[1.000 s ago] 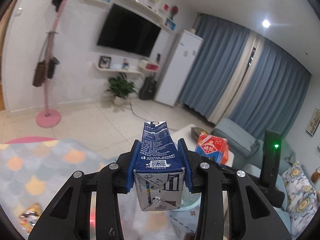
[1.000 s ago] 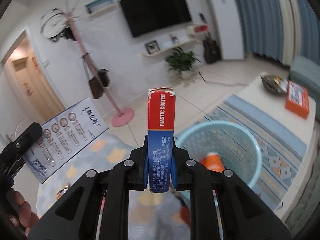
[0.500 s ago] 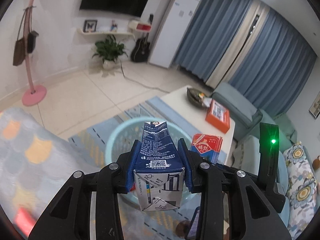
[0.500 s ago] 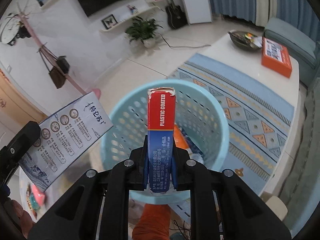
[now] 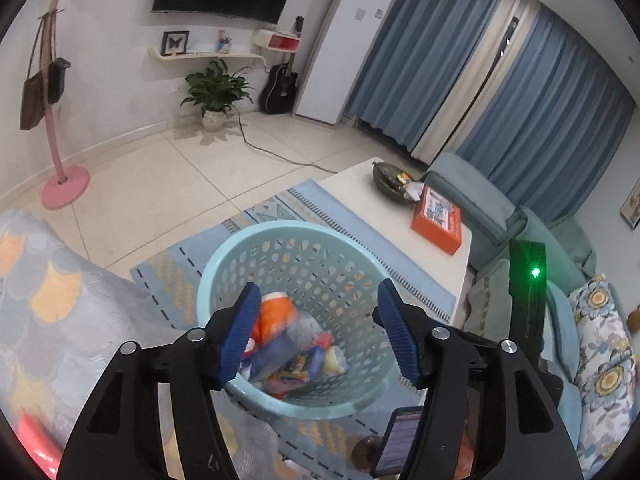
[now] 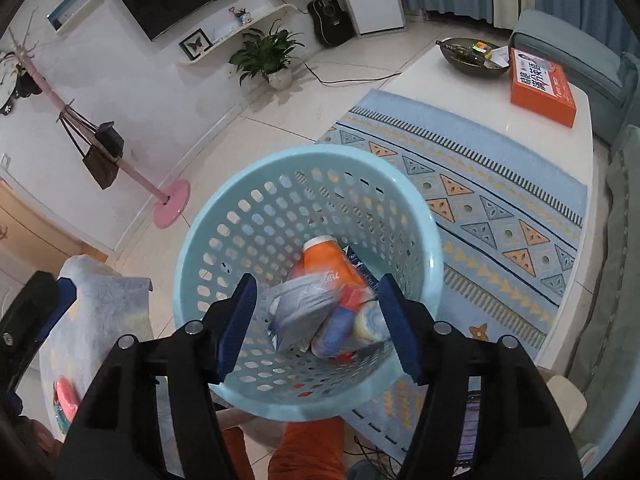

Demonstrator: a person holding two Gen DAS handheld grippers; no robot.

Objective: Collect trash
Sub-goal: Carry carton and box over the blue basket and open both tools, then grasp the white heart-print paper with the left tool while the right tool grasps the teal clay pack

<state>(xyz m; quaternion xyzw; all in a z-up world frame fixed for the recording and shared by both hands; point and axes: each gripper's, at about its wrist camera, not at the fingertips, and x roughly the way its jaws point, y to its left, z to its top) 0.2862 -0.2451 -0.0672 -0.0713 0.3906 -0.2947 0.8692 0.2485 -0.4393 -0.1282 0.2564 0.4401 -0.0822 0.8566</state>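
Observation:
A light blue perforated basket [image 5: 224,264] stands on the floor below both grippers; it also shows in the right wrist view [image 6: 424,216]. Inside lies a pile of trash [image 5: 292,344]: an orange cup [image 6: 326,258], a grey wrapper [image 6: 298,306], and blurred blue and red cartons [image 6: 344,320]. My left gripper [image 5: 316,330] is open and empty above the basket. My right gripper [image 6: 316,320] is open and empty above the basket. The right gripper's black body [image 5: 526,280] with a green light shows in the left wrist view.
A white coffee table [image 6: 440,76] with an orange box [image 6: 540,84] and a dark bowl [image 6: 472,58] stands beyond the basket. A patterned rug [image 6: 500,208] lies under it. A patterned tablecloth [image 5: 52,296] with a red item [image 5: 36,440] is at left. A pink coat stand [image 5: 64,184] is behind.
Both grippers opened above the basket. The milk carton left my left gripper and the red and blue box left my right gripper; both now lie blurred in the basket.

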